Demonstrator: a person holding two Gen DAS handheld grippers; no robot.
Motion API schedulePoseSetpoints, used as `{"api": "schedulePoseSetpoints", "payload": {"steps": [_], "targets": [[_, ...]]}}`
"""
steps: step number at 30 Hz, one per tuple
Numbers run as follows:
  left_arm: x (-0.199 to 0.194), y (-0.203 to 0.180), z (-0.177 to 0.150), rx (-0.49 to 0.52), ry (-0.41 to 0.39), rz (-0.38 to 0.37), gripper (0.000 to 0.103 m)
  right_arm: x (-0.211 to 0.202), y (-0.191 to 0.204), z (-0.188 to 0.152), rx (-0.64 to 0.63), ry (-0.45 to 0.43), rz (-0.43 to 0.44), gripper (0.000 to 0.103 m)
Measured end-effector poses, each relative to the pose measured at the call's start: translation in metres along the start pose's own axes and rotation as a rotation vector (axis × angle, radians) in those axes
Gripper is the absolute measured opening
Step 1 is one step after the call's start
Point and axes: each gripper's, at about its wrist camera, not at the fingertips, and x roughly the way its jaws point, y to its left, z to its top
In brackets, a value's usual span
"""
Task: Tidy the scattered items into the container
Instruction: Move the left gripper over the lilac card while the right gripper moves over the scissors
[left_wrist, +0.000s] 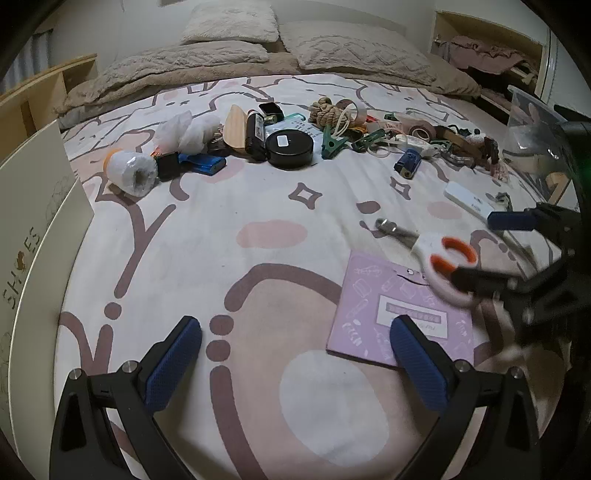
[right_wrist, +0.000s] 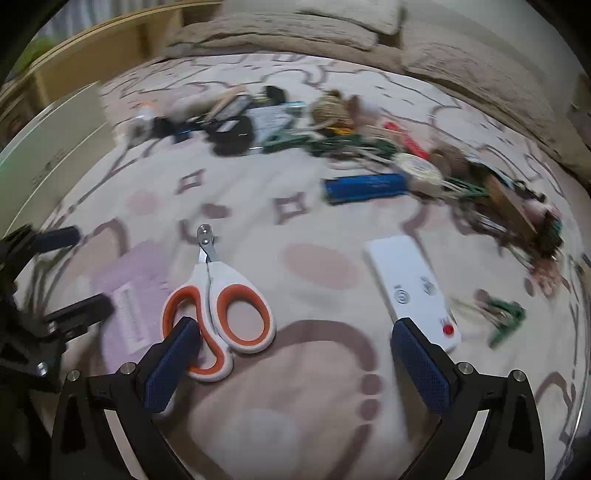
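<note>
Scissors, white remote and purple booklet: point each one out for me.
scissors (right_wrist: 221, 295), right wrist view, on the white pivot area above the orange finger loops.
white remote (right_wrist: 406, 280), right wrist view, middle of its body.
purple booklet (left_wrist: 373, 295), left wrist view, on its cover's upper half.

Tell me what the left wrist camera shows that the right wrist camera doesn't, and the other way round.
Only the left wrist view shows the clear plastic container at its right edge and the cream box printed SHOES on its left. Only the right wrist view shows the whole white remote, red button included. Both show the orange-handled clippers, the lilac booklet, the round black tin, the patterned bedspread, and both open grippers: left gripper, right gripper.
</note>
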Motion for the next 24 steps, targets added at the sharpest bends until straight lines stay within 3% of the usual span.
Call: {"api": "schedulePoseSetpoints", "payload": {"steps": [3, 11, 18, 24], "targets": [[0.001, 0.001, 0.000, 0.004, 0.002, -0.001, 0.103, 0.001, -0.010, 0.000, 0.009, 0.007, -0.074, 0.103], [0.001, 0.001, 0.001, 0.006, -0.008, -0.005, 0.103, -0.002, -0.036, -0.003, 0.074, 0.016, -0.130, 0.103], [-0.003, -0.014, 0.001, 0.043, -0.024, -0.134, 0.103, -0.019, -0.054, -0.008, 0.190, -0.055, -0.043, 0.103], [-0.003, -0.042, 0.000, 0.130, -0.027, -0.202, 0.103, -0.024, -0.055, -0.012, 0.194, -0.065, -0.020, 0.103]]}}
